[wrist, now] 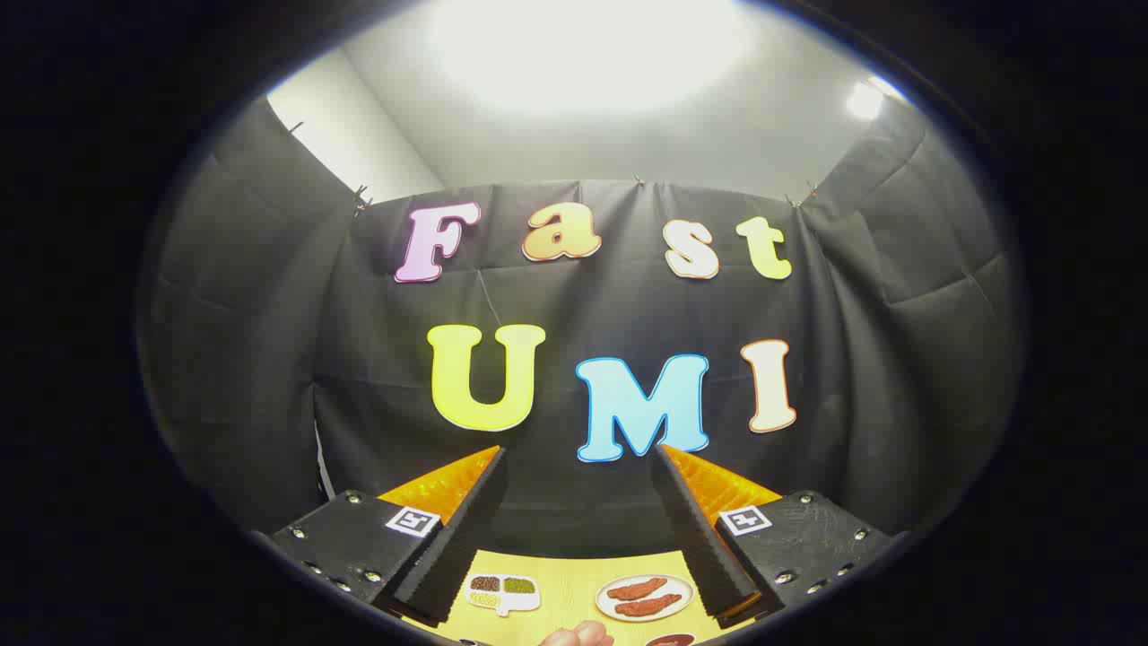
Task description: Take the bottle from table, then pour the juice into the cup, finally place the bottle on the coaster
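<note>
Gripper view: the tool (578,467) hangs spread wide and empty, aimed at the booth wall above the yellow table (565,592). I cannot see the bottle. Judging by the task, it will be sloshy and smooth; grip mid-body.

Gripper-mounted fisheye, level along spread fingers (484,502) toward the near booth wall (574,305)

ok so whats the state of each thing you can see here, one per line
gripper: open, fingers spread wide, nothing between them, aimed at the booth wall rather than down at the table
table: yellow top, a strip of it shows below the fingers
printed food pictures: lying flat on the table, between the fingers
hand: a person's fingertips resting at the table's near edge
</note>
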`<state>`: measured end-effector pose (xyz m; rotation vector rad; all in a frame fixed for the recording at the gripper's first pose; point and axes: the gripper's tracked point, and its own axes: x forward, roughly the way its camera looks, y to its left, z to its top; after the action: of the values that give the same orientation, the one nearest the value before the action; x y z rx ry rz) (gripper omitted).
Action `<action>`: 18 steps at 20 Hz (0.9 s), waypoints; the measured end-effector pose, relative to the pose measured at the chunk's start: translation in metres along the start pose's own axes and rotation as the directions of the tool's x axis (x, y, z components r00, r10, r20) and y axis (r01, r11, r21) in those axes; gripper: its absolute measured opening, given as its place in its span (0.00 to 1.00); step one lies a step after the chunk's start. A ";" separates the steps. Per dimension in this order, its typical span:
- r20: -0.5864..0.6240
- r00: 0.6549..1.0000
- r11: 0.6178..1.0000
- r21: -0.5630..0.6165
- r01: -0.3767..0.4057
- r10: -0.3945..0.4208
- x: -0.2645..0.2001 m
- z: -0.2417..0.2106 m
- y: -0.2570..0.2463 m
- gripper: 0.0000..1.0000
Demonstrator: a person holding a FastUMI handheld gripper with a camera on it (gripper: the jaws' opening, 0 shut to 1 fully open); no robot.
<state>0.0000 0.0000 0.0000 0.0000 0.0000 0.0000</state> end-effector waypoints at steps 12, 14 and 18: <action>-0.027 1.000 1.000 0.004 -0.006 0.006 0.001 -0.016 0.010 0.98; -0.026 1.000 1.000 0.022 -0.003 0.003 0.000 -0.018 0.010 0.98; -0.010 1.000 0.998 0.056 -0.009 0.010 -0.007 -0.028 0.014 0.98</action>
<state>-0.0073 0.0140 -0.0278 0.0563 0.0099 0.0097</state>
